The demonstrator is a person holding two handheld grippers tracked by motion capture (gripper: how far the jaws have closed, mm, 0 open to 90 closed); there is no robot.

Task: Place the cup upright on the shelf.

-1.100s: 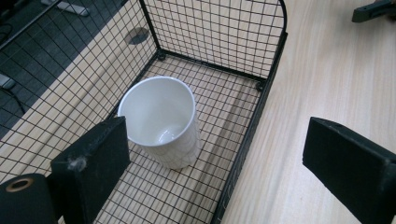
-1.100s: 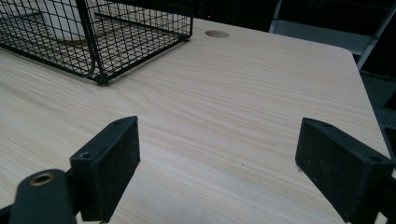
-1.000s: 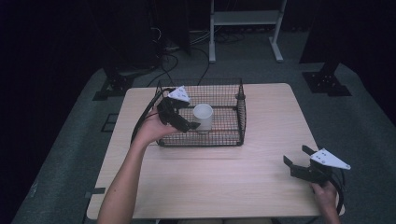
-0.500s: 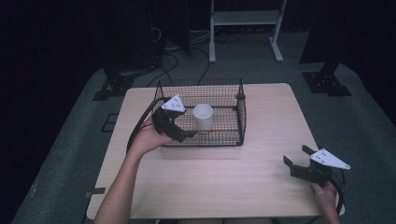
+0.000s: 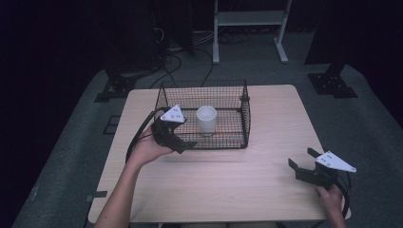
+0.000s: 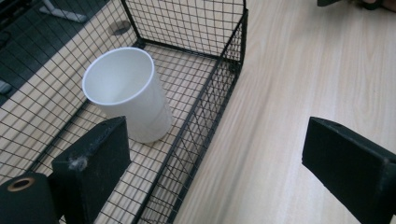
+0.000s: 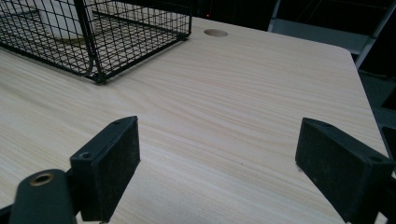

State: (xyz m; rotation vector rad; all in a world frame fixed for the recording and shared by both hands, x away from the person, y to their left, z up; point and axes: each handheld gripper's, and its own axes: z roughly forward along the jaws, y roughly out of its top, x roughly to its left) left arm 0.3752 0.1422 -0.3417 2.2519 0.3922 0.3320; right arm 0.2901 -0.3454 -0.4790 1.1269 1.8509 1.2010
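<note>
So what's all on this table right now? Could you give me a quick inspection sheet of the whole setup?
Surface: pale wooden table, bare apart from the basket; round hole near its far edge.
Job's things: white cup standing upright inside black wire basket.
Clutter: nothing seen.
Grippers: left gripper open at the basket's near-left corner; right gripper open, empty, over the table's near-right.
Cables: black cable loops from left gripper.
Surroundings: dark room, grey floor, white stand behind.

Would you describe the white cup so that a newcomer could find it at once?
On the wooden table stands a black wire basket. The white cup stands upright inside it, open end up, near the front mesh wall. It is the basket's sole content, plain white against black mesh.
</note>
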